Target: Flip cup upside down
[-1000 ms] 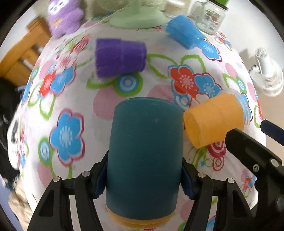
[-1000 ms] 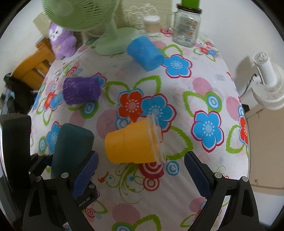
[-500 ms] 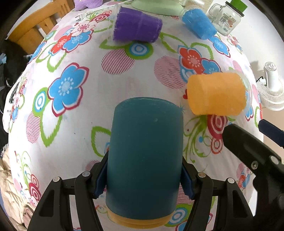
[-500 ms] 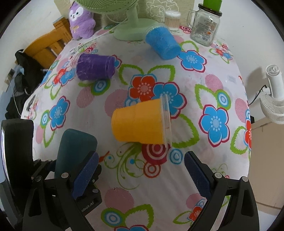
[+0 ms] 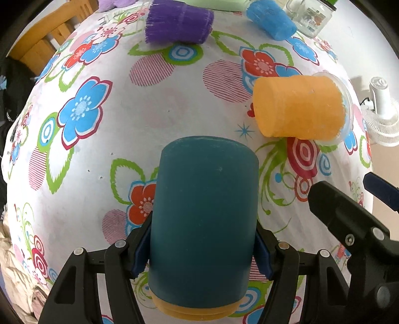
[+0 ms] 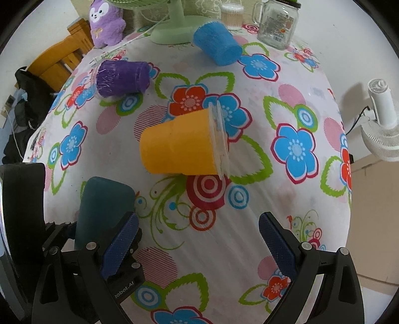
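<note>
My left gripper (image 5: 202, 246) is shut on a dark teal cup (image 5: 203, 224) with an orange rim at the near end; its closed base points away from the camera. The teal cup also shows in the right wrist view (image 6: 103, 209), held above the floral tablecloth (image 6: 286, 104). An orange cup (image 6: 182, 144) lies on its side at the table's middle, mouth to the right; it shows in the left wrist view (image 5: 299, 107) too. My right gripper (image 6: 197, 246) is open and empty, just short of the orange cup.
A purple cup (image 6: 122, 77) and a blue cup (image 6: 217, 42) lie on their sides further back. A green fan base (image 6: 179, 30), glass jar (image 6: 276, 22) and purple plush toy (image 6: 106, 22) stand at the far edge. A white fan (image 6: 381, 119) stands off the table's right.
Both grippers have drawn back and risen: the table's cups look farther off. The left gripper still holds the teal cup the same way. The right gripper stays open.
</note>
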